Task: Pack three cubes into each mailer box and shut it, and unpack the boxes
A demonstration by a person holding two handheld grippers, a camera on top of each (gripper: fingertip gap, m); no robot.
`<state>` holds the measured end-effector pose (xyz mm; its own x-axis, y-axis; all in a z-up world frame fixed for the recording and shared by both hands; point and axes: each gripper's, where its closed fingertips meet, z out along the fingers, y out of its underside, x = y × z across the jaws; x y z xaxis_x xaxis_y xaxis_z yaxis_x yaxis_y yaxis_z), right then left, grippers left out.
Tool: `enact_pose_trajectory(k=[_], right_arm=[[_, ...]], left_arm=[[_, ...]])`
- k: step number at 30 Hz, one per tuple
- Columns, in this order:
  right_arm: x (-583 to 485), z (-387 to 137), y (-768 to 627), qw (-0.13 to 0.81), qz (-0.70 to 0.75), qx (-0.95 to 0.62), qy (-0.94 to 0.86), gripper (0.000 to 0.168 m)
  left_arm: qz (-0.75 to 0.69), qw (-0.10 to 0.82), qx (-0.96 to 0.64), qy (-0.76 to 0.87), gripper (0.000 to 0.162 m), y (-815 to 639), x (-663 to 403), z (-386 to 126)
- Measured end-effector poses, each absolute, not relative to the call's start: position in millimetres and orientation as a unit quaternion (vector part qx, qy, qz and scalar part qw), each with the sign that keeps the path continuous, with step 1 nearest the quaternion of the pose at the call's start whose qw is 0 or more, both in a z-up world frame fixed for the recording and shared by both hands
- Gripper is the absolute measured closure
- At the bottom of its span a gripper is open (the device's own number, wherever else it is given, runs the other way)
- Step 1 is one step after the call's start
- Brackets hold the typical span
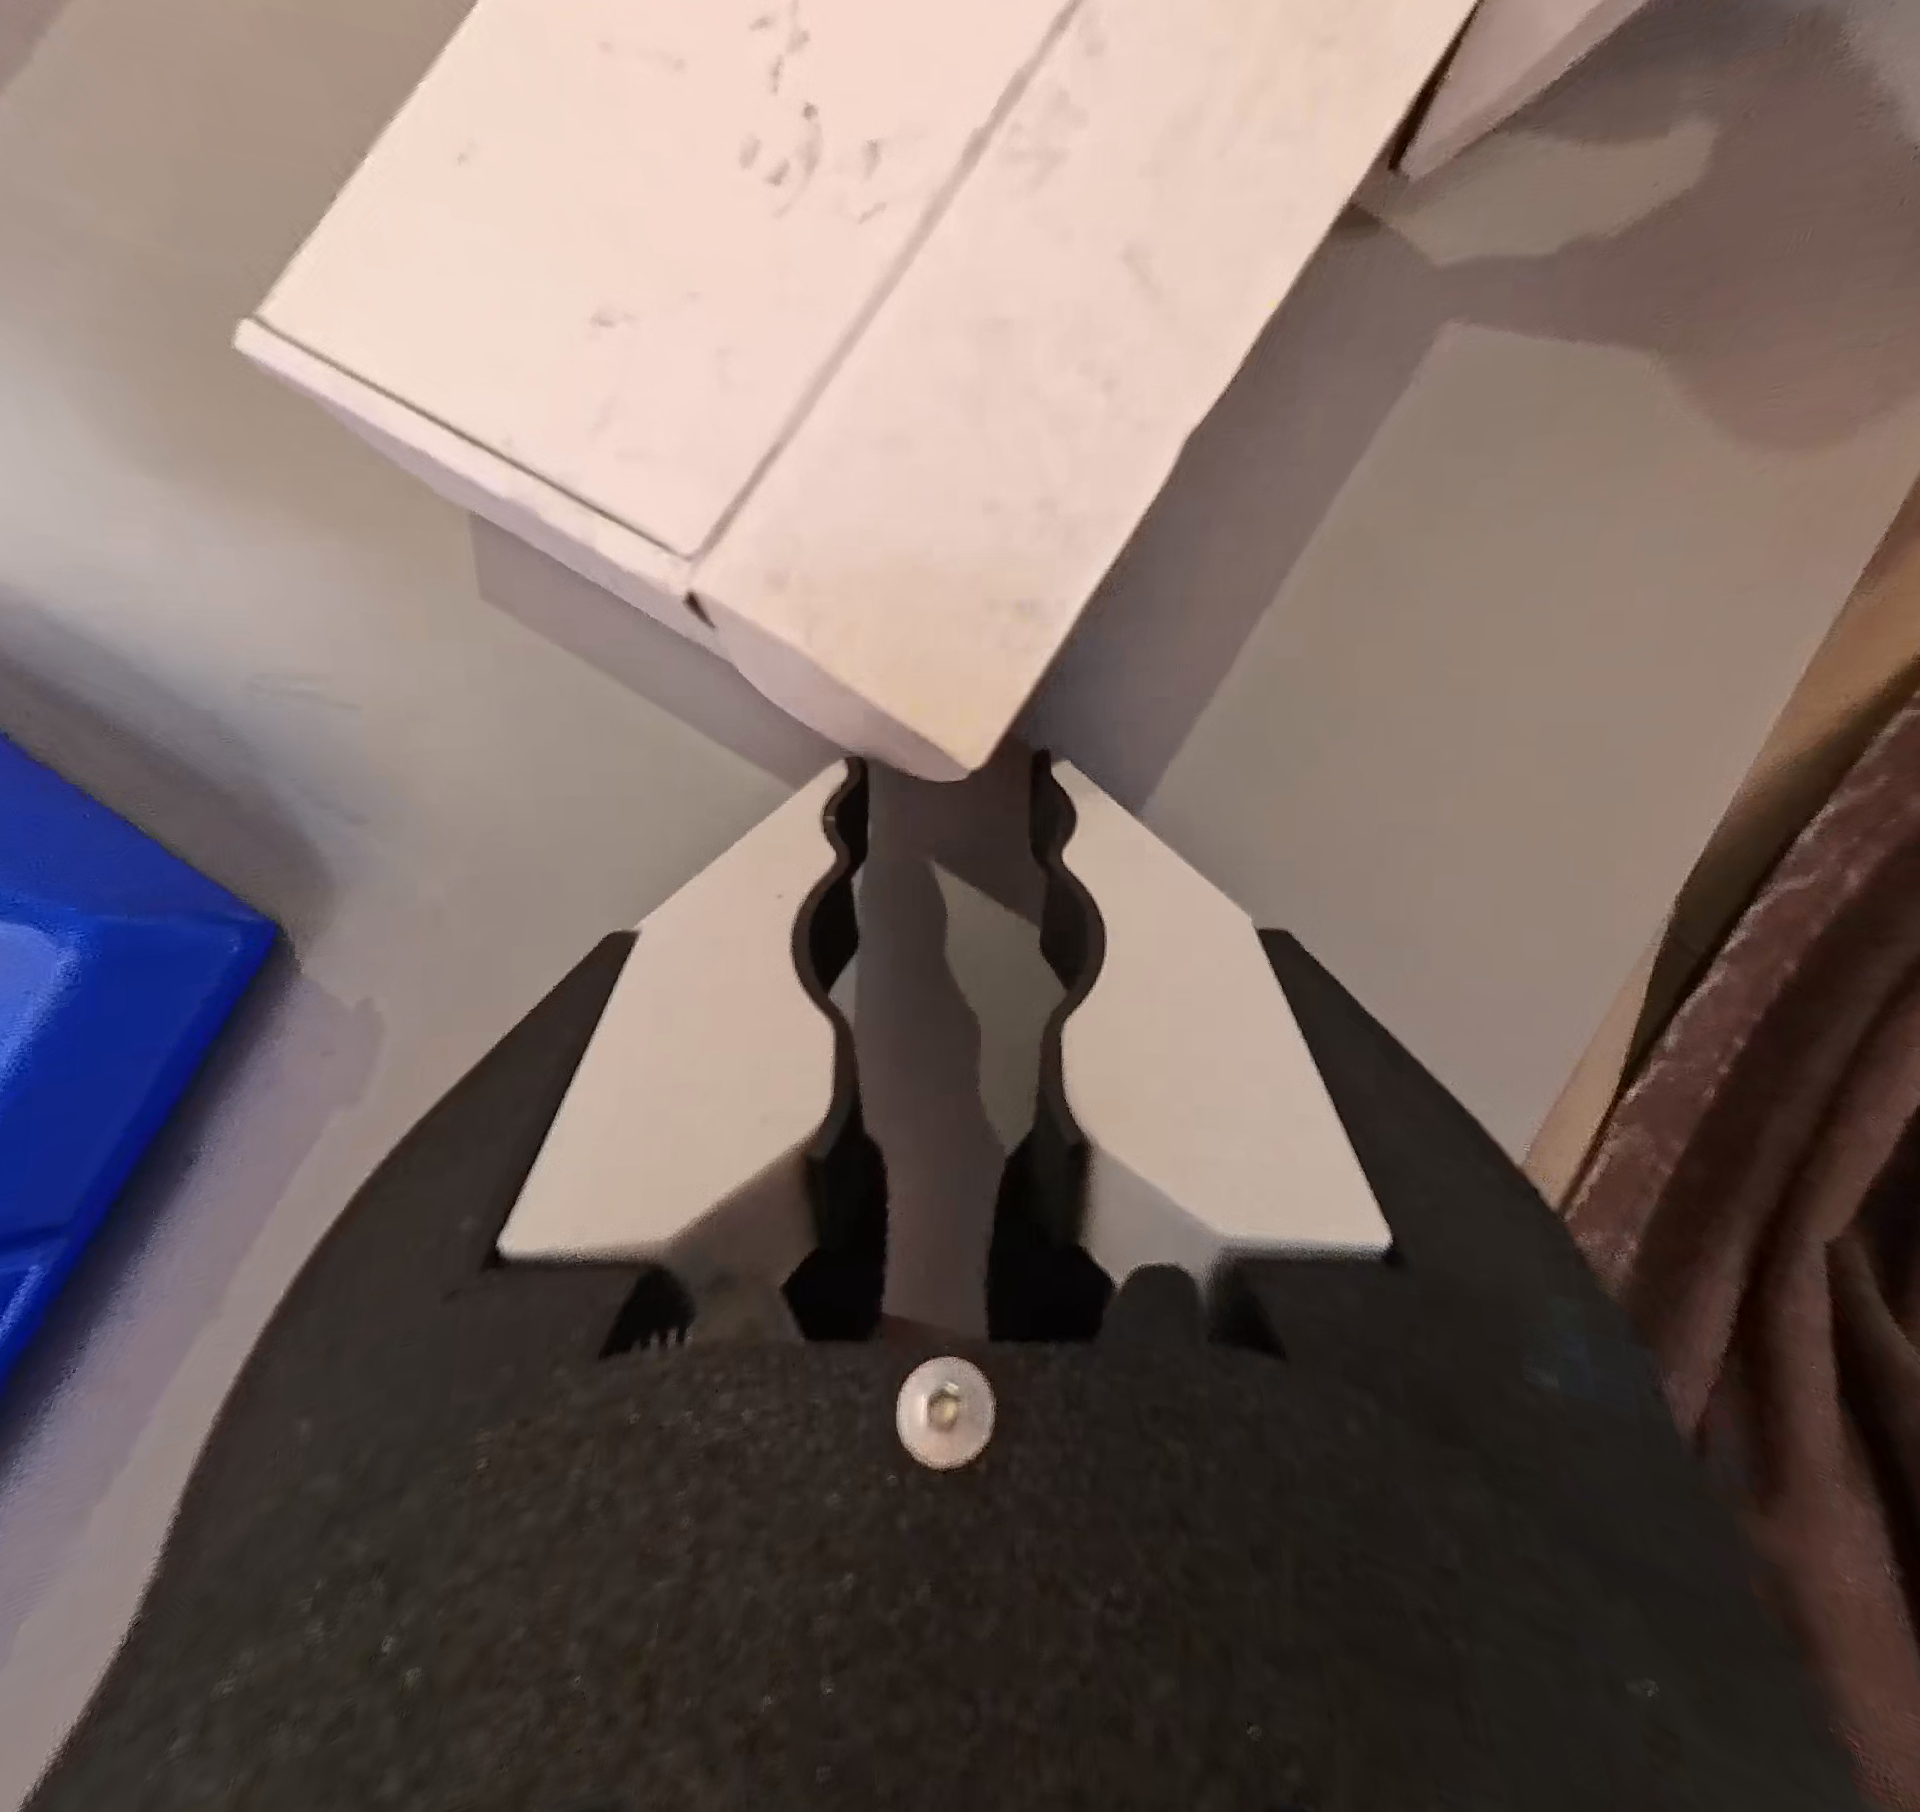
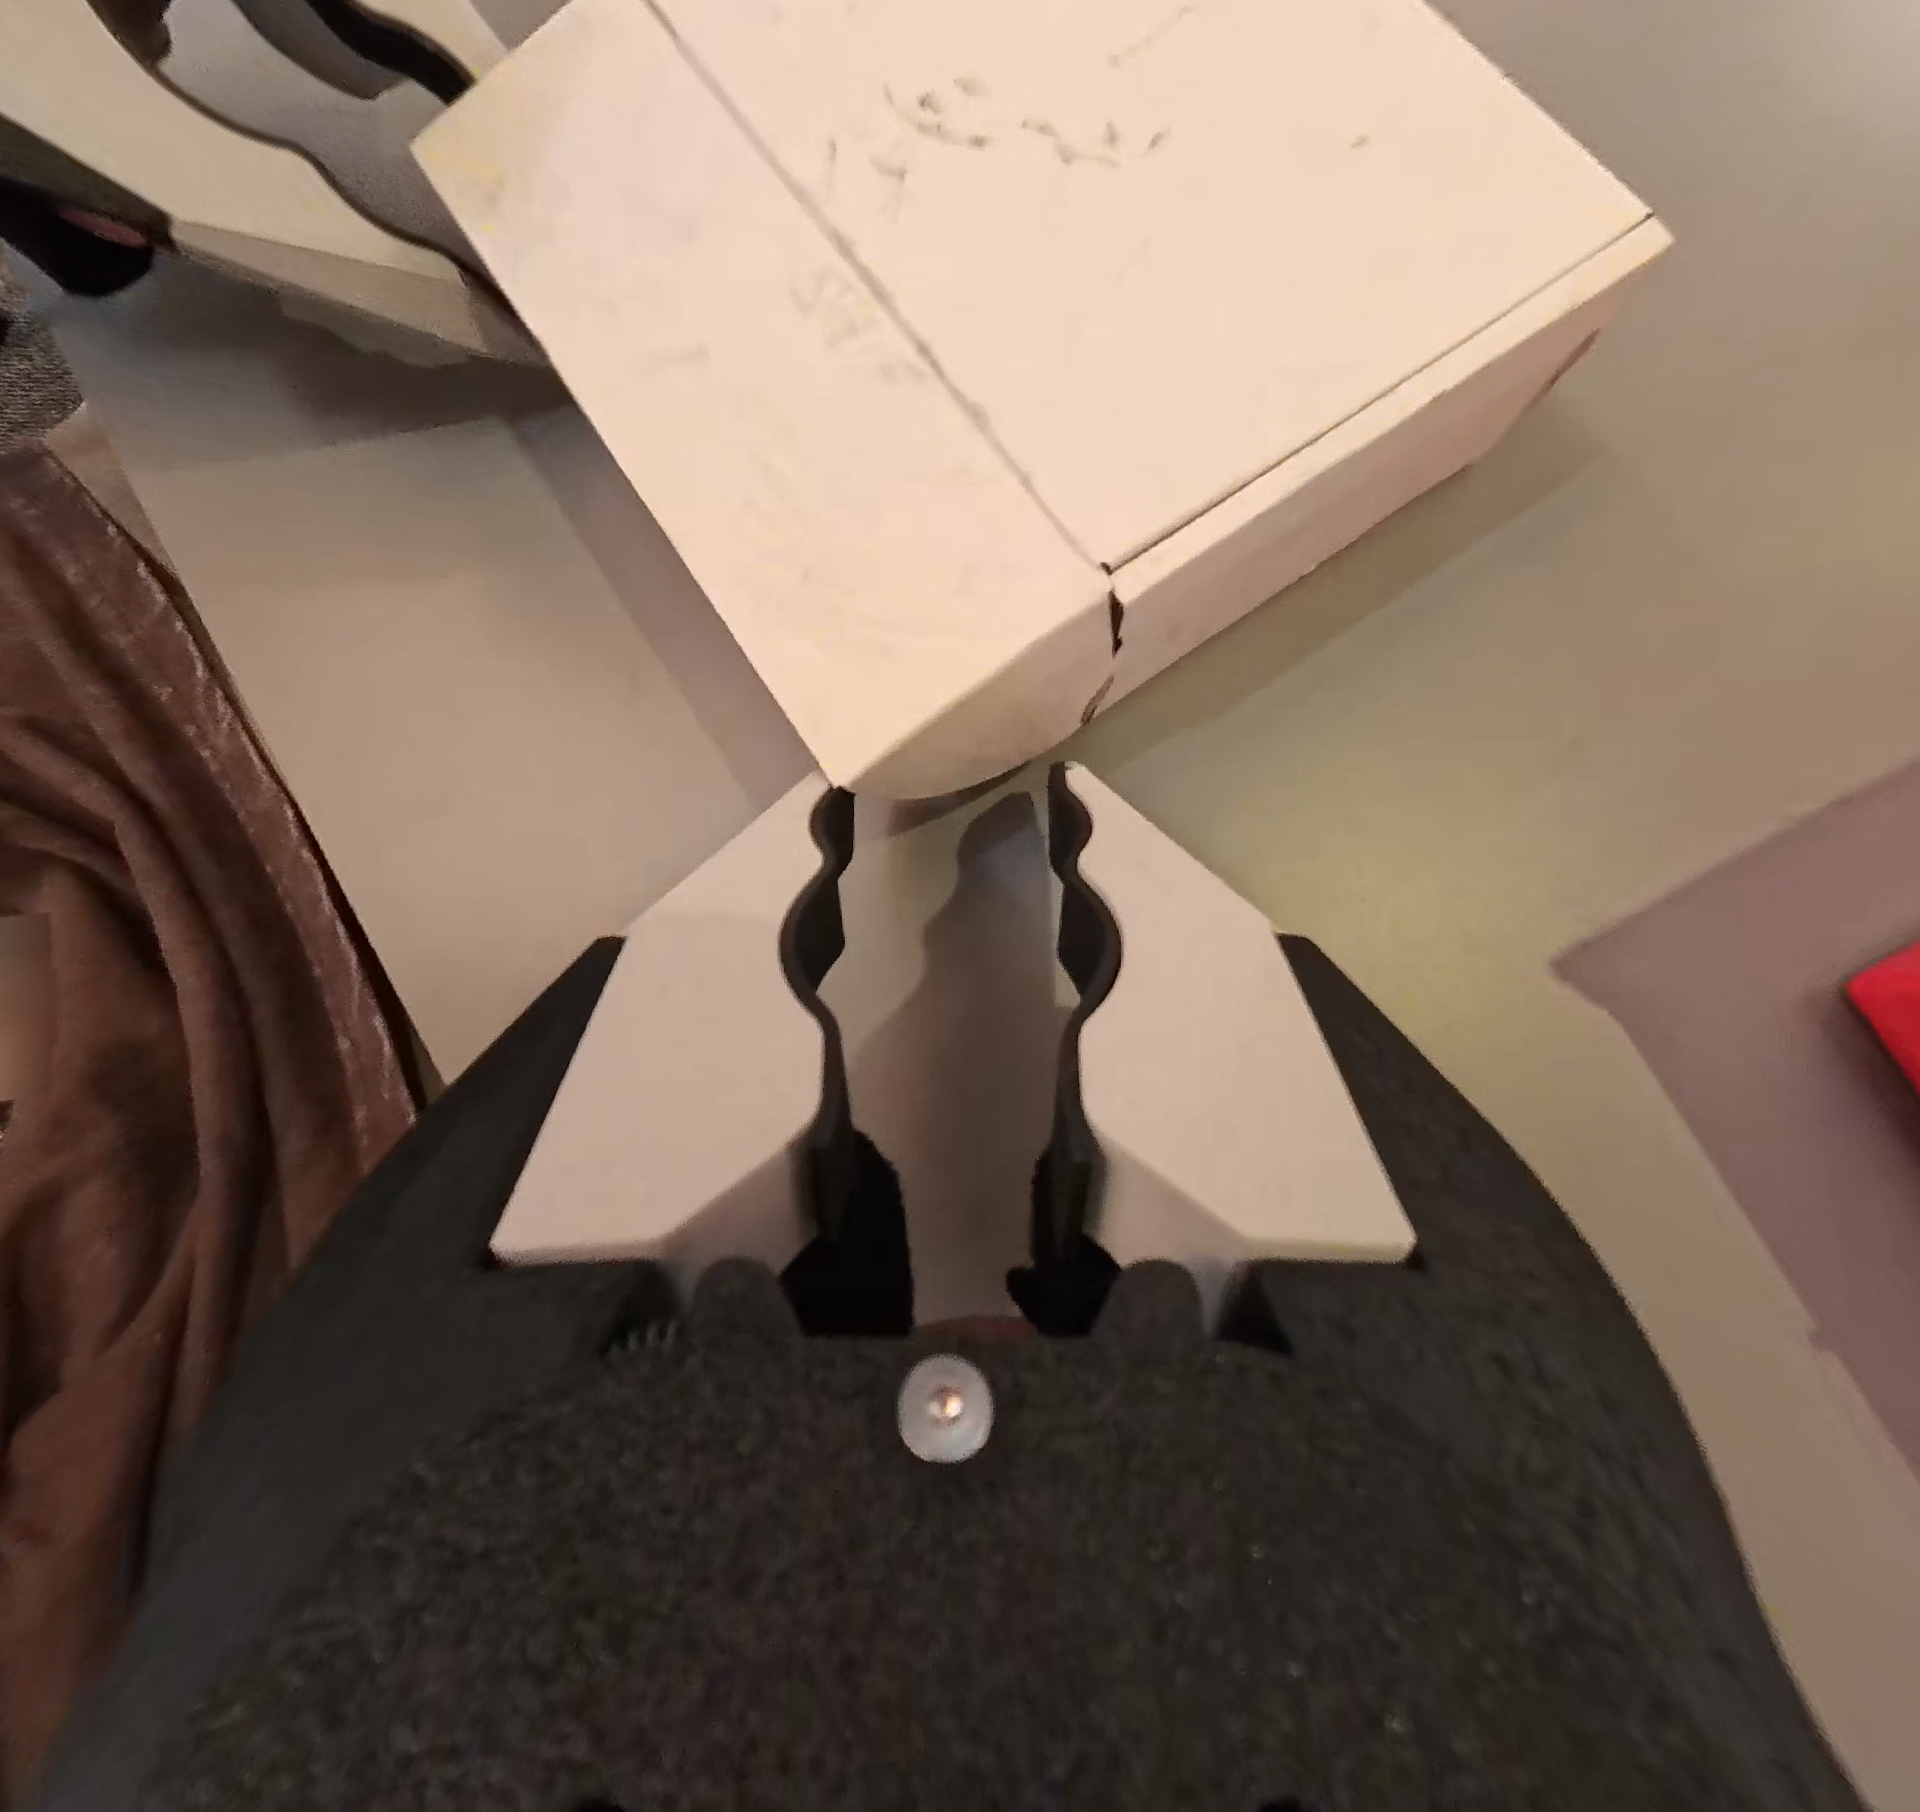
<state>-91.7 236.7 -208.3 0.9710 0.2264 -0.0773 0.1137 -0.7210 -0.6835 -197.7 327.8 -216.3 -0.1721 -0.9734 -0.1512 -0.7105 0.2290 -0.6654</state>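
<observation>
No text, label, brand, number or sign can be read in either view. The only marks are faint grey scuffs and scribble-like smudges on the lid of the white box (image 1: 831, 256), seen again from the right wrist view (image 2: 987, 235); they form no letters or figures that can be made out. Nothing else in sight bears any print.
</observation>
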Motion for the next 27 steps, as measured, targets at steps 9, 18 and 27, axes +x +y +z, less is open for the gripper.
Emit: enact_pose_trajectory(k=[9, 18, 27], right_arm=[[-94.4, -210.7, 243.7, 0.370, 0.070, -0.919, -0.117, 0.128], [-80.5, -216.8, 237.0, 0.350, 0.048, -0.930, -0.098, 0.127], [-80.9, -196.8, 227.0, 0.374, 0.142, -0.913, -0.077, 0.125]], left_arm=[[-0.237, 0.291, -0.558, 0.740, 0.133, 321.8, -192.3, -215.3], [-0.226, 0.286, -0.572, 0.735, 0.130, 332.6, -197.8, -217.9], [-0.395, 0.202, -0.581, 0.682, 0.128, 318.1, -203.9, -186.0]])
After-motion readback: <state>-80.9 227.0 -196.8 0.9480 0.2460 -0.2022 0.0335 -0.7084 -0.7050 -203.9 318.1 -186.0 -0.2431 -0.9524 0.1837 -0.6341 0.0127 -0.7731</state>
